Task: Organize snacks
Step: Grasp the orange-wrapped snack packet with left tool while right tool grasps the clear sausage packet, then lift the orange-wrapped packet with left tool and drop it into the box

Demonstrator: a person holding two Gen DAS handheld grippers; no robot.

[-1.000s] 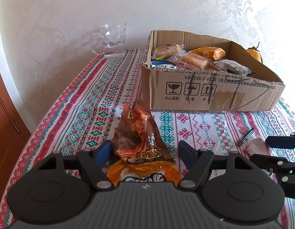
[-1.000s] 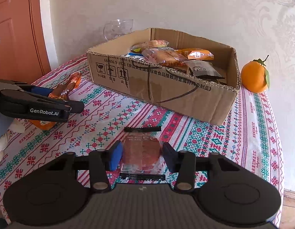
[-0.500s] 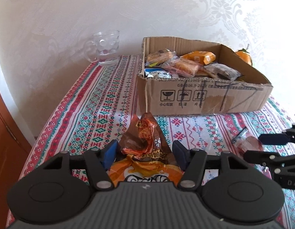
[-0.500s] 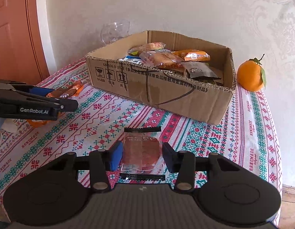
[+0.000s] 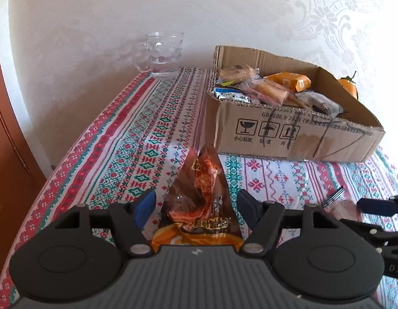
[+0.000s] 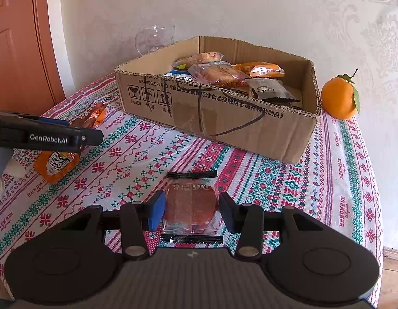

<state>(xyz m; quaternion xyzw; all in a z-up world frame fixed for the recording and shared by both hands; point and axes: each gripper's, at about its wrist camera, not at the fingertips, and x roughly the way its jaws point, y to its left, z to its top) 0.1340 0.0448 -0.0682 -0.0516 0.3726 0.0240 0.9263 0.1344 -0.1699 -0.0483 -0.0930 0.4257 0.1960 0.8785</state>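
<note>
An orange-brown snack bag [image 5: 201, 200] lies on the patterned tablecloth between the fingers of my left gripper [image 5: 196, 206], which is open around it; the pads stand apart from its sides. The bag also shows in the right wrist view [image 6: 60, 161]. A clear flat packet with a reddish snack [image 6: 190, 203] lies between the fingers of my right gripper [image 6: 191, 211], which is open with the pads close beside it. A cardboard box [image 5: 289, 131] [image 6: 214, 118] holding several wrapped snacks stands behind both.
A glass mug [image 5: 164, 54] stands by the wall at the back left of the box. An orange [image 6: 340, 97] sits right of the box. The table's left edge [image 5: 31, 206] borders a wooden door. My left gripper's finger [image 6: 47, 136] shows in the right wrist view.
My left gripper closed partway around the snack bag half a second ago and is now wider open again. The right gripper has stayed around the clear packet with little change.
</note>
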